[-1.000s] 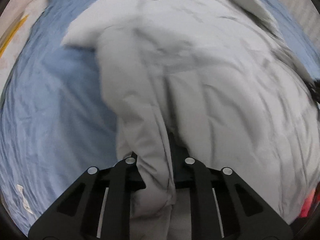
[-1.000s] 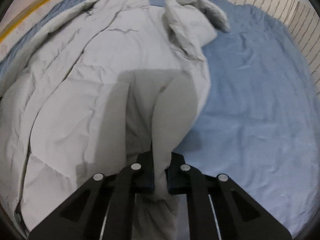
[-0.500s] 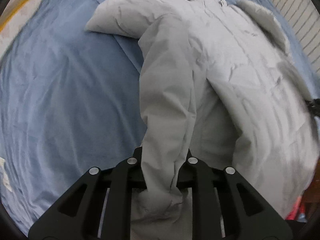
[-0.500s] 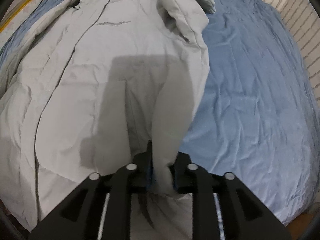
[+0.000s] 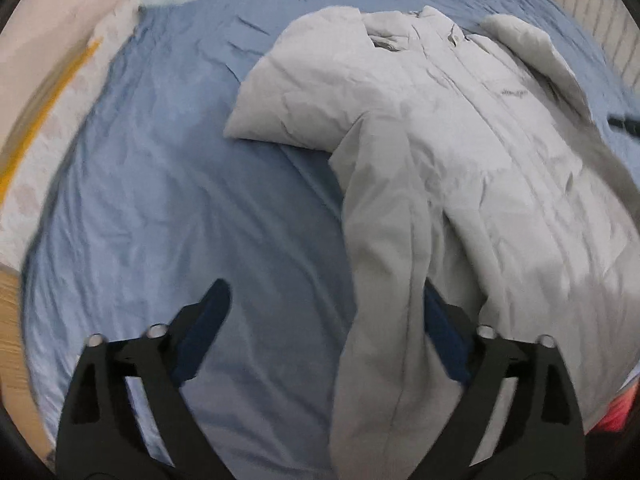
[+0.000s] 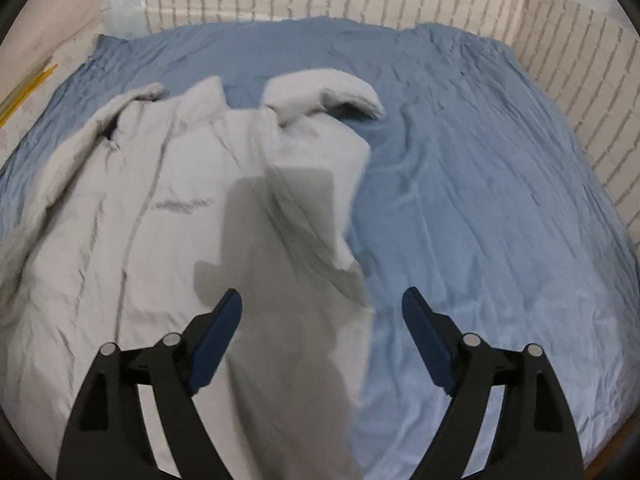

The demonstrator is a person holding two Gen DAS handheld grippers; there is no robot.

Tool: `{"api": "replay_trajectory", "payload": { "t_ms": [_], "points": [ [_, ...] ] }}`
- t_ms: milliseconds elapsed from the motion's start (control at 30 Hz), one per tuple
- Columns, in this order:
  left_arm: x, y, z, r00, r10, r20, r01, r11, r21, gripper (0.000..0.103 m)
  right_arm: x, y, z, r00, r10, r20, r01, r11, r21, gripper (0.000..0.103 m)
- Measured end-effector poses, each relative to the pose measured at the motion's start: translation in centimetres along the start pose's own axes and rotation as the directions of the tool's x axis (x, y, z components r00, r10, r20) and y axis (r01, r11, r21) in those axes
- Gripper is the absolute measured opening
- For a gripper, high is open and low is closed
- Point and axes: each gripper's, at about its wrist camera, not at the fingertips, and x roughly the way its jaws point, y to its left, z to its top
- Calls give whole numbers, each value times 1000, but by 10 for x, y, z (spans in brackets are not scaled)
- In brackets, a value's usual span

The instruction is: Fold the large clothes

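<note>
**What you can't really make out here**

In the left wrist view the grey jacket [image 5: 460, 140] runs off the right and bottom edges, so its hem is cut off. One hanging fold covers the inner face of the left gripper's [image 5: 326, 316] right finger. A red thing [image 5: 616, 414] at the lower right is too clipped to identify. The yellow stripe [image 5: 44, 120] on the left is smeared. In the right wrist view, the lower jacket is blurry.
</note>
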Motion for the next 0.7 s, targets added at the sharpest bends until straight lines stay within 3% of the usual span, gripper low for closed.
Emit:
{"api": "replay_trajectory", "payload": {
  "t_ms": [67, 167, 300, 367, 433, 533, 633, 700],
  "points": [
    [-3, 13, -15, 999, 38, -2, -38, 999, -8, 98, 4, 10, 3, 1000, -5, 13, 5, 1000, -29, 83],
    [-9, 42, -29, 1000, -29, -12, 28, 996, -89, 99, 19, 21, 6, 1000, -27, -8, 26, 997, -78, 83],
    [-26, 64, -27, 996, 62, 57, -54, 988, -142, 99, 18, 42, 9, 999, -29, 17, 31, 990, -135, 83],
    [-29, 76, -17, 997, 27, 77, -13, 984, -176, 99, 13, 48, 8, 998, -41, 42, 48, 985, -168, 83],
    [-25, 77, 1, 996, 34, 84, -19, 984, -175, 99, 13, 50, 8, 997, -56, 45, 64, 980, -188, 83],
    [-21, 65, 32, 991, 0, 130, 17, 991, -132, 100, 13, 49, 12, 995, -87, 47, 95, 975, -199, 83],
    [-2, 43, 69, 990, -14, 138, 25, 996, -82, 100, 6, 44, 21, 994, -90, 65, 101, 977, -189, 84],
    [10, 31, 95, 992, -21, 126, 29, 998, -61, 100, 5, 41, 28, 992, -99, 75, 111, 977, -184, 89]
  ]
}}
